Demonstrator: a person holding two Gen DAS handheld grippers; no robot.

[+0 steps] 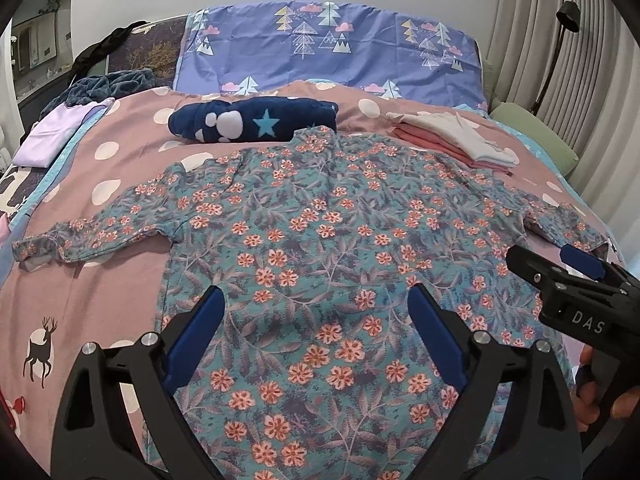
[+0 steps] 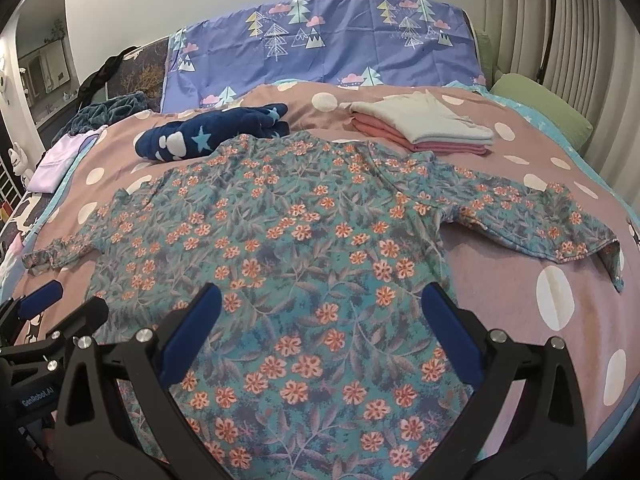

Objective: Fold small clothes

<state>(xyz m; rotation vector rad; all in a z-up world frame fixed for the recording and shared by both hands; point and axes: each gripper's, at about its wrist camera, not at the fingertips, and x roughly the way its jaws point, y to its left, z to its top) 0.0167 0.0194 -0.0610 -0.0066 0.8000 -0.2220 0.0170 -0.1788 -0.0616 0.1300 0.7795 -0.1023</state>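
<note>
A teal floral long-sleeved shirt [image 1: 320, 240] lies spread flat on the pink bed cover, both sleeves stretched out sideways; it also shows in the right wrist view [image 2: 304, 240]. My left gripper [image 1: 316, 300] is open and empty, hovering over the shirt's lower body. My right gripper [image 2: 320, 300] is open and empty over the lower body too, nearer the shirt's right side. The right gripper also shows at the right edge of the left wrist view [image 1: 560, 268], next to the right sleeve. The left gripper appears at the left edge of the right wrist view [image 2: 60, 300].
A folded pile of pink and white clothes [image 1: 456, 140] [image 2: 424, 128] lies beyond the right shoulder. A rolled navy star blanket [image 1: 252, 120] [image 2: 208, 132] lies behind the collar. A lilac cloth [image 1: 56, 132] sits far left. Blue tree-print pillow [image 1: 328, 48] at the head; curtains at right.
</note>
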